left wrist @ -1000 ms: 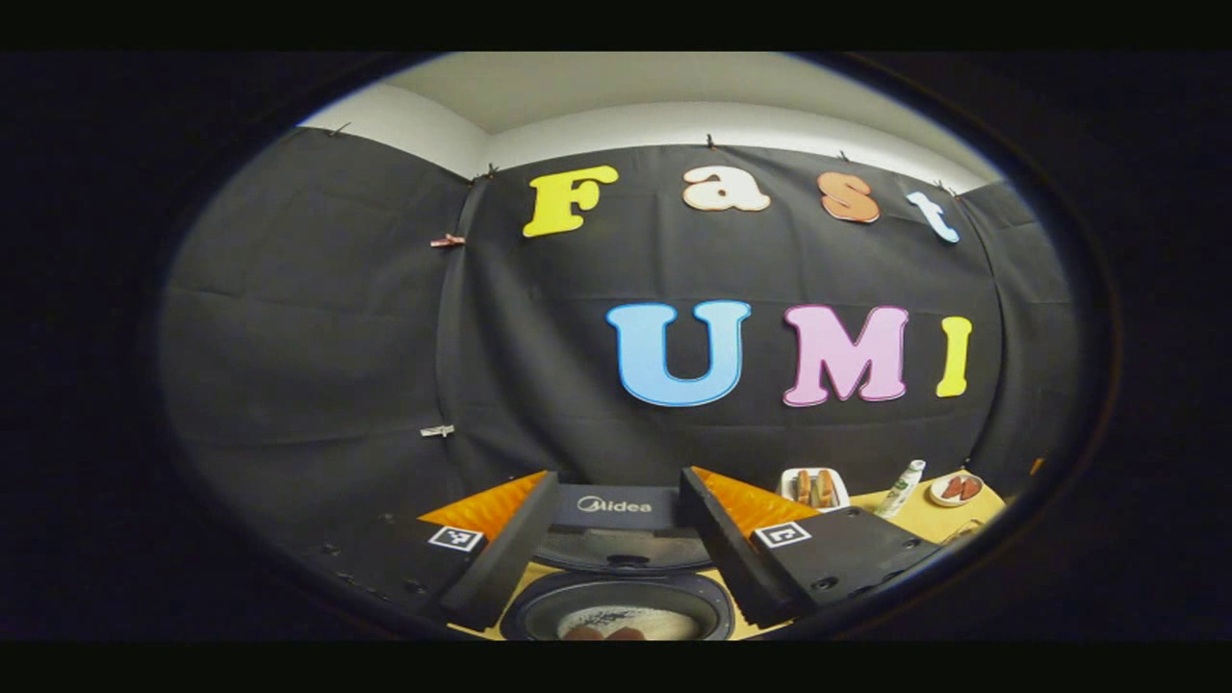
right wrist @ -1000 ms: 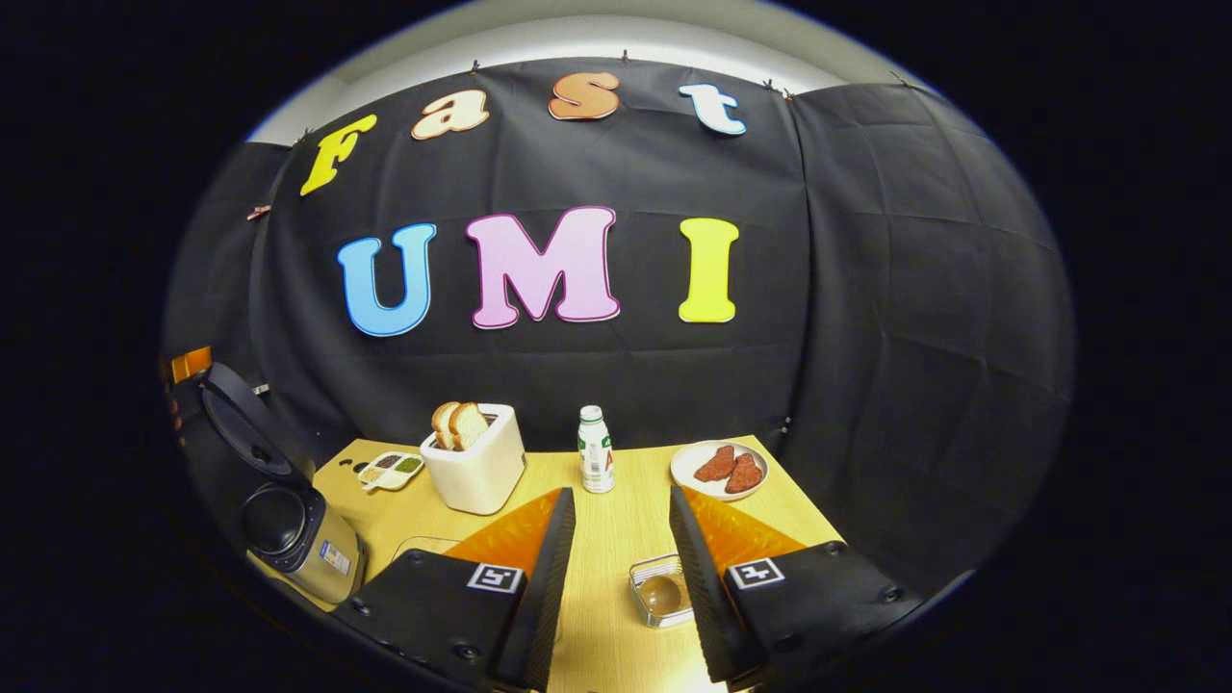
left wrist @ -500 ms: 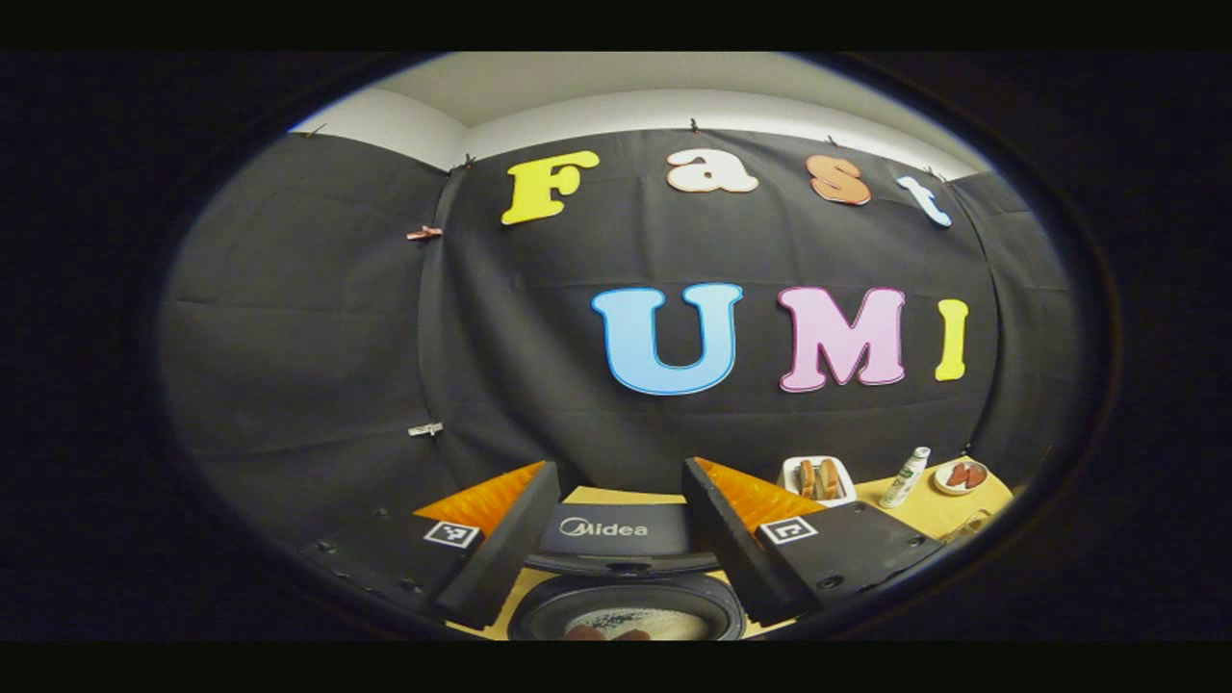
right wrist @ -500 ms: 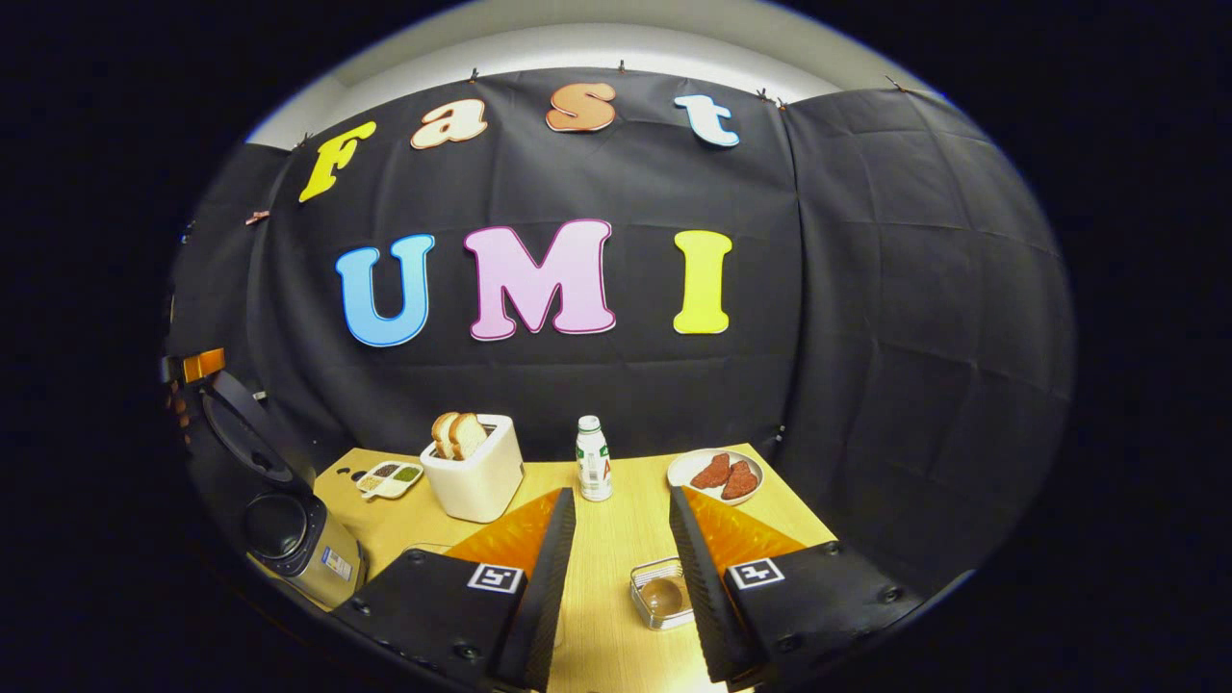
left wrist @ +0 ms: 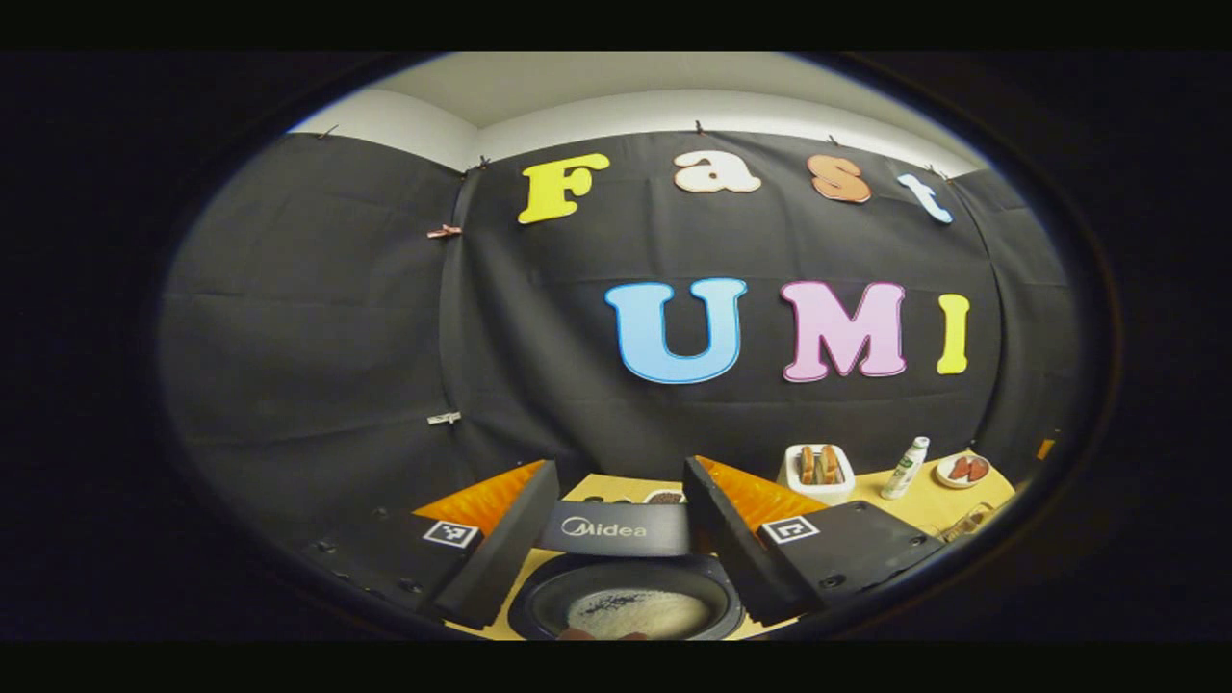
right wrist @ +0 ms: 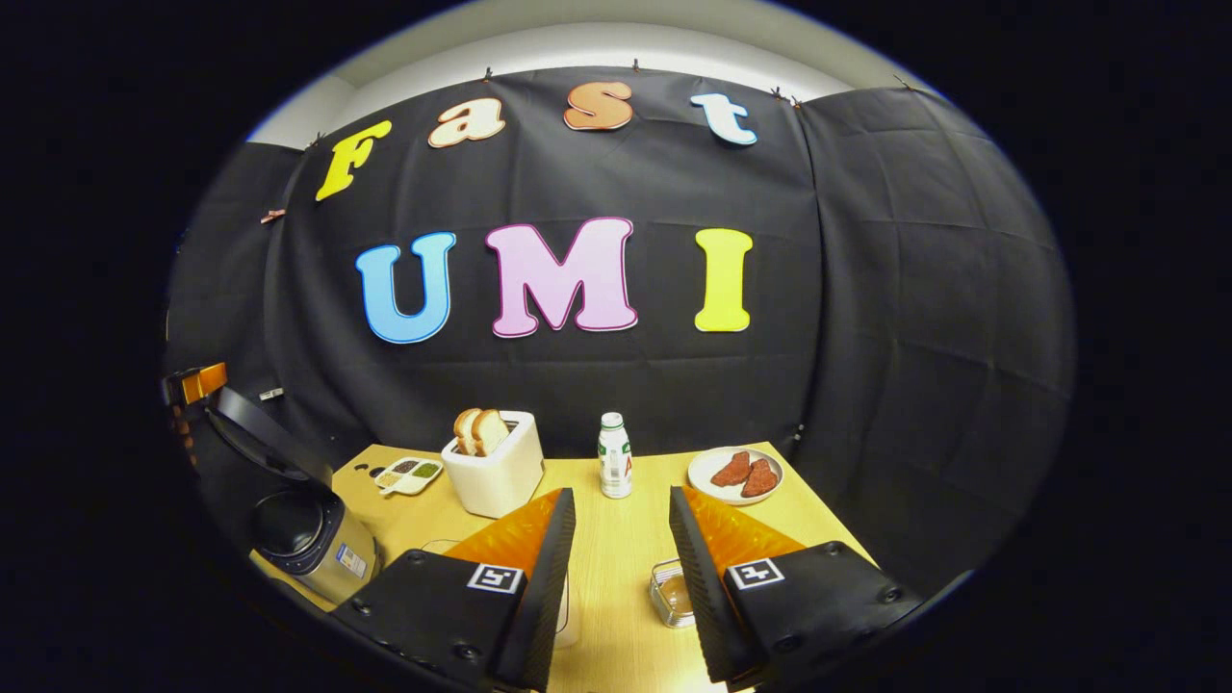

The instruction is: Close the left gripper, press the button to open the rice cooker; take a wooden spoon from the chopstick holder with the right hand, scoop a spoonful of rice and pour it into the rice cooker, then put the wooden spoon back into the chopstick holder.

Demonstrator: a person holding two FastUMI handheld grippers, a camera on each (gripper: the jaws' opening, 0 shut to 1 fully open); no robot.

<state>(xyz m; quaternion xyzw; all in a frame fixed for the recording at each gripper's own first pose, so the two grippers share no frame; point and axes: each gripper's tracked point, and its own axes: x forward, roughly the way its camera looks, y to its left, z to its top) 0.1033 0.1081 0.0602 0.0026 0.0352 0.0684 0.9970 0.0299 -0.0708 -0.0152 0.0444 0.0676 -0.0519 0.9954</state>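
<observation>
Over the last second the left claw [left wrist: 621,500], spread and empty, draws back above the dark rice cooker [left wrist: 626,602], lid already up, white rice inside. The right claw [right wrist: 621,520], also spread, hovers over the wooden counter [right wrist: 616,568]; the spoon step is likely over.

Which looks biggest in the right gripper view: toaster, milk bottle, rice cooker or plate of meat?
1. Rice cooker, though it sits nearer the camera.
2. Toaster.
3. Plate of meat and milk bottle: too alike.
</observation>
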